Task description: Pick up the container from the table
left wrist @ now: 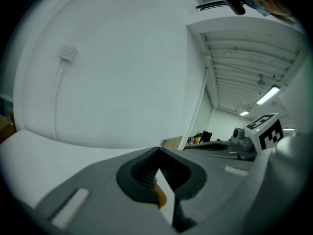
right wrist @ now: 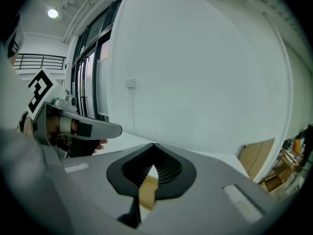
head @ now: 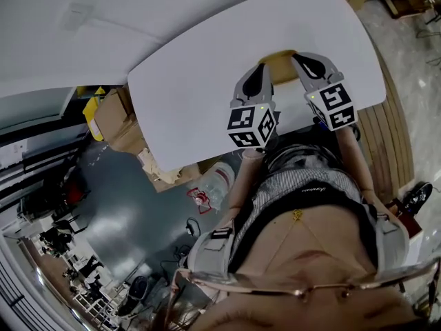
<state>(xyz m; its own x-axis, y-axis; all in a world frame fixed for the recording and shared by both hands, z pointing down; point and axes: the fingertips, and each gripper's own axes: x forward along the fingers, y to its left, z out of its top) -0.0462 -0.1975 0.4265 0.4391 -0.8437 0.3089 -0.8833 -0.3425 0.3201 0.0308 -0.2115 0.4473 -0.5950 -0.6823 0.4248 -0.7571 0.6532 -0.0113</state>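
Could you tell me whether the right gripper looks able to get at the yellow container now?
Probably yes: the right gripper sits right beside the yellow container on the table, with nothing between them, though its shut jaws must open first.

Yellow-orange container [head: 279, 58], mostly hidden with only its top edge showing, on the white bench [head: 200, 81], near the person's side.

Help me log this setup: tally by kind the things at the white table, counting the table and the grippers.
Grippers: 2 (left, right)
Container: 1
Table: 1
Total: 4
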